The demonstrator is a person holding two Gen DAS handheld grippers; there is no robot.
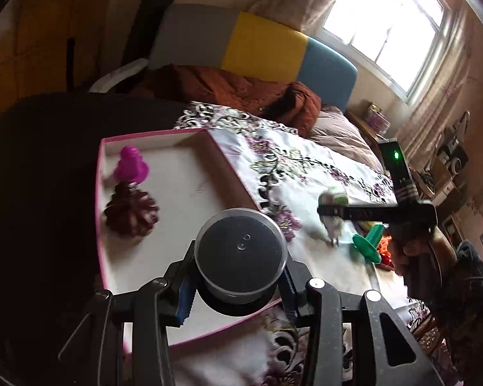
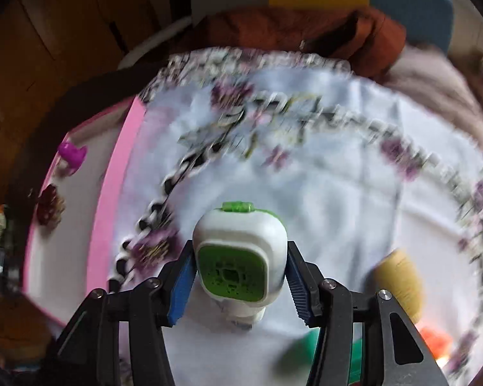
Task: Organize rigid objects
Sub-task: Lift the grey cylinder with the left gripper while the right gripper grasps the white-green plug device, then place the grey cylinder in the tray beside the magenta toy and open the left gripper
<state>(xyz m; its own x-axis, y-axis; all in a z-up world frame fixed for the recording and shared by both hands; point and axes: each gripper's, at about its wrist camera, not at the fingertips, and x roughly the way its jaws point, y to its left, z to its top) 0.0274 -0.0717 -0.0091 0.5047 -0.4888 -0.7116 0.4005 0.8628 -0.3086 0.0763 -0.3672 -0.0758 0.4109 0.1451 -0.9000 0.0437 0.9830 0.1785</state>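
Left gripper (image 1: 238, 292) pinches a black lidded tub (image 1: 240, 254) above the near right edge of the pink-rimmed tray (image 1: 151, 134). Right gripper (image 2: 240, 284) clamps a white-and-green plug-in device (image 2: 240, 257) over the flowered cloth (image 2: 338, 193), right of the tray. Step in hand: carrying pieces in. Judged next: lower the tub onto bare tray floor, clear of the magenta toy (image 1: 130, 165) and the dark pinecone (image 1: 130, 212) at the tray's left side.

A home bedroom: a padded headboard (image 1: 251, 45) and pillow (image 1: 341, 135) are lying upper centre, a curtained window (image 1: 386, 22) glowing upper right.
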